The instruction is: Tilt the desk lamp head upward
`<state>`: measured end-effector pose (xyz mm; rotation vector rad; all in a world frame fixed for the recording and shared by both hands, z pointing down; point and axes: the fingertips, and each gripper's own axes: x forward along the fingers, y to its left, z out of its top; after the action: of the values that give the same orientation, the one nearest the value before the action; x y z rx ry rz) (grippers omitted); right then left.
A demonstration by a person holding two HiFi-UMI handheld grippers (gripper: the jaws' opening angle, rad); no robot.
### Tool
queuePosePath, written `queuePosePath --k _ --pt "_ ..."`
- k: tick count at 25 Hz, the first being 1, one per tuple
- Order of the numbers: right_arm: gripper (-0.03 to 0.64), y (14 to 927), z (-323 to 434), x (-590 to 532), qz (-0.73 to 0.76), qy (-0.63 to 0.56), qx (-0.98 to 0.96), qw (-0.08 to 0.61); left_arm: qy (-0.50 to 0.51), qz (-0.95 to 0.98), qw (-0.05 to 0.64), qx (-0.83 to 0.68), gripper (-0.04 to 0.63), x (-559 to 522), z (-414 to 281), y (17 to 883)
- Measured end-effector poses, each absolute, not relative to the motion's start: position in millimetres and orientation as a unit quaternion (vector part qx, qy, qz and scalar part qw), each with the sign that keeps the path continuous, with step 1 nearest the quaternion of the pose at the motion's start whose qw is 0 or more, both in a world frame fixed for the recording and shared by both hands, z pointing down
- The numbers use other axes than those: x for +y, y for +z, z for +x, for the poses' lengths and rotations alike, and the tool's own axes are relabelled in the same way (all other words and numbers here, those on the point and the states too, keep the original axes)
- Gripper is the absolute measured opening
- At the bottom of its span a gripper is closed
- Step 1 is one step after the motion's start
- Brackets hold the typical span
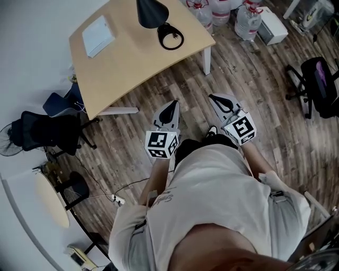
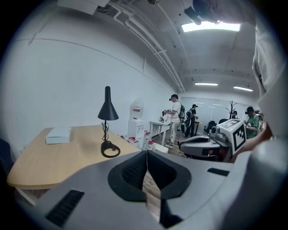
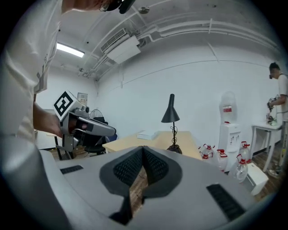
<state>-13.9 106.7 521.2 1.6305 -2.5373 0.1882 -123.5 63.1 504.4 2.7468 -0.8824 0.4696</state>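
Note:
A black desk lamp point(image 1: 153, 12) stands on the far part of the light wooden table point(image 1: 127, 63), its cone shade pointing down over a ring-shaped base point(image 1: 170, 36). In the left gripper view the lamp point(image 2: 108, 110) is ahead and left; in the right gripper view the lamp point(image 3: 170, 112) is straight ahead. Both grippers hang over the wooden floor, well short of the table. My left gripper point(image 1: 173, 104) has its jaws shut with nothing in them. My right gripper point(image 1: 216, 97) is shut and empty too.
A white box point(image 1: 98, 36) lies on the table's left part. Water bottles point(image 1: 246, 21) and a white unit point(image 1: 273, 25) sit on the floor right of the table. Black chairs stand at left point(image 1: 45, 129) and right point(image 1: 318, 84). People point(image 2: 174, 119) stand far off.

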Motion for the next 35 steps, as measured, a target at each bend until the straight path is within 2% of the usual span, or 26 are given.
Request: queuePosePath --k 4,10,18,22,25,29,35 --pt "-0.005 533 -3 91 0.533 0.083 -0.840 0.057 0.162 0.932 0.126 -0.300 0.017 48 -113 509" --pt "-0.005 543 1 71 0.534 0.095 -0.838 0.053 0.185 0.935 0.106 -0.284 0.017 19 -96 521" --pt "-0.005 534 38 14 0.575 0.117 -0.808 0.044 0.148 0.949 0.122 -0.249 0.017 -55 -53 511" --pt "-0.005 523 43 -25 0.568 0.100 -0.814 0.070 0.134 0.953 0.133 -0.238 0.015 -90 -43 502" --pt "-0.005 511 45 -59 0.576 0.081 -0.810 0.074 0.123 0.954 0.164 -0.219 0.017 -118 -42 503" --pt "-0.005 503 45 -98 0.594 0.067 -0.800 0.059 0.129 0.955 0.159 -0.213 0.015 -159 -45 514" --pt "-0.005 513 31 -137 0.590 0.087 -0.799 0.076 0.123 0.956 0.164 -0.212 0.017 -192 -57 515"
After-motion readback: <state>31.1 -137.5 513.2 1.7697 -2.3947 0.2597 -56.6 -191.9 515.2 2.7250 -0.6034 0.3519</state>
